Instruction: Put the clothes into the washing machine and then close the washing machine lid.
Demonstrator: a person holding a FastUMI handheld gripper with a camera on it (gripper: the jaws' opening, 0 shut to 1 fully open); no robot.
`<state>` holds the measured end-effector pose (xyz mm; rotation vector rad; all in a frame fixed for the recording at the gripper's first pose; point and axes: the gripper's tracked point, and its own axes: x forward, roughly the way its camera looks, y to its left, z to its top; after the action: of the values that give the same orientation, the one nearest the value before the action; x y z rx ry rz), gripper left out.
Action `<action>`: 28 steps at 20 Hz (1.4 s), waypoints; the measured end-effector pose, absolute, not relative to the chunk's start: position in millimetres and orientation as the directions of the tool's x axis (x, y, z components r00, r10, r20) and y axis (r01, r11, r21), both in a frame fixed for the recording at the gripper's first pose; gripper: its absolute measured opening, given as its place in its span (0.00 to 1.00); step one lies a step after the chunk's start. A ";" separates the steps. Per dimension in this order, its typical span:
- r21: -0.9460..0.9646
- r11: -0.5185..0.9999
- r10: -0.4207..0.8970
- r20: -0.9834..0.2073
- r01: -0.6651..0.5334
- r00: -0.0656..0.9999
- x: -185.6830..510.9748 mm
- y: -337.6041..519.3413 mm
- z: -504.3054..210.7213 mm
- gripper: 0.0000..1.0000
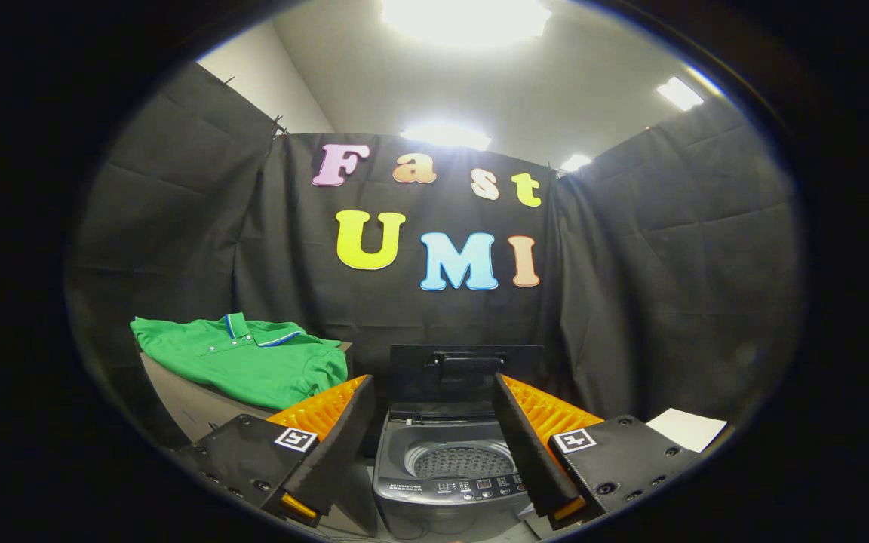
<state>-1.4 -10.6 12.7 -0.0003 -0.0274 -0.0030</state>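
Washing machine (446,452): dead ahead at 12 o'clock, framed between the two fingers, low and close. Lid (466,369) stands raised at the back, drum (461,460) open and, from what shows, bare of cloth.
Desk (201,407): off at 10 o'clock from the tongs, to the left of the machine; its near corner runs behind the left finger.
Clothes (246,362): one green polo shirt, lying flat on the desk at 10 o'clock, beyond the left finger and well apart from it. Long axis runs left-right across the desk, collar toward the back, a sleeve hanging toward the machine side.
Tongs (434,430): fingers spread wide, nothing between them but the view of the machine; they touch nothing.
Key relation: the shirt lies left of the tongs' line, the machine on it. Judged next move: swing to 10 o'clock and take the nearer sleeve edge.
White sheet (687,428): at 2 o'clock past the right finger; what it is, cannot tell.
Hidden: the shirt's near hem sits behind the left finger; machine front and base cut off below; drum floor only partly seen.
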 end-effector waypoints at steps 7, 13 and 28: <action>-0.019 1.000 0.010 0.030 -0.009 0.999 -6.2 -11.8 15.5 0.98; 0.015 0.999 0.032 0.006 -0.032 0.999 -3.4 -4.2 14.8 0.98; 0.098 0.965 0.243 -0.009 -0.241 0.970 64.7 117.1 67.6 0.98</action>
<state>64.7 117.1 67.6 0.0968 0.0208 0.2452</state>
